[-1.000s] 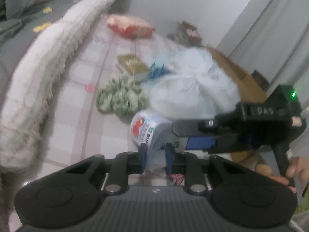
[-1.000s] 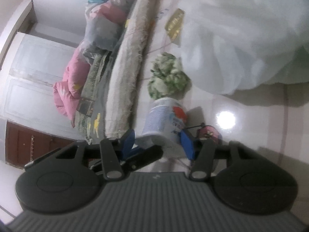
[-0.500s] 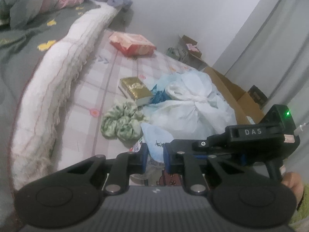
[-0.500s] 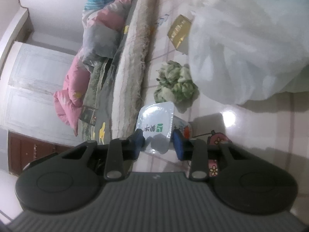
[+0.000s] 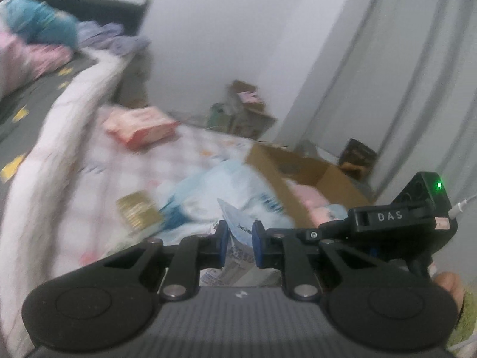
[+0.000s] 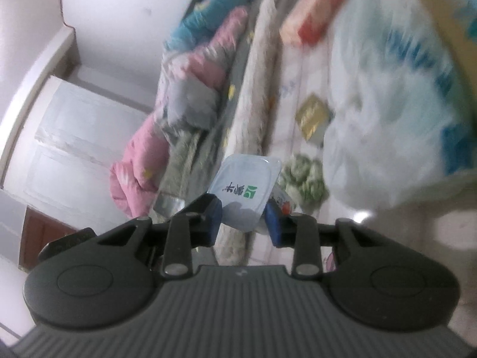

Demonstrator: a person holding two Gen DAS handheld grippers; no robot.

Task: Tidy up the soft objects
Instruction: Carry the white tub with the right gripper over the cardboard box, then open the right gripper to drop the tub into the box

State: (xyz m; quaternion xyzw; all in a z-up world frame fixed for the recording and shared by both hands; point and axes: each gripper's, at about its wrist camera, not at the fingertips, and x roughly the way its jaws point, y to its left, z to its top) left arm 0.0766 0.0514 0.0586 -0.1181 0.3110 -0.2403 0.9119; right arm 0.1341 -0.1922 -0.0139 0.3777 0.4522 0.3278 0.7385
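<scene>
Since one second ago, both my grippers have lifted the soft pack off the checked floor mat [image 5: 190,155]; the views now tilt up toward the wall and are motion-blurred.

Landmark: the white plastic bag [image 5: 226,197].
- Left of the bag: bed edge with a fringed white blanket [image 5: 68,137]; a gold box [image 5: 137,215] just beside the bag.
- Beyond the bag, to the left: a red-and-peach packet [image 5: 140,126].
- In the right wrist view, a green-and-white fuzzy bundle [image 6: 305,179] lies just beside the bag.
- Right of the bag: an open cardboard box [image 5: 301,173], touching it. Something pink and something pale blue show inside; I cannot identify them.

Tools:
- Left gripper [image 5: 240,243]: blue pads nearly together, pinching the soft pack [image 5: 235,238], which hangs in front of the bag.
- Right gripper [image 6: 244,220]: jaws partly spread, pressing both sides of the same pack [image 6: 247,192]; its pale face with green logo points toward the camera.
</scene>
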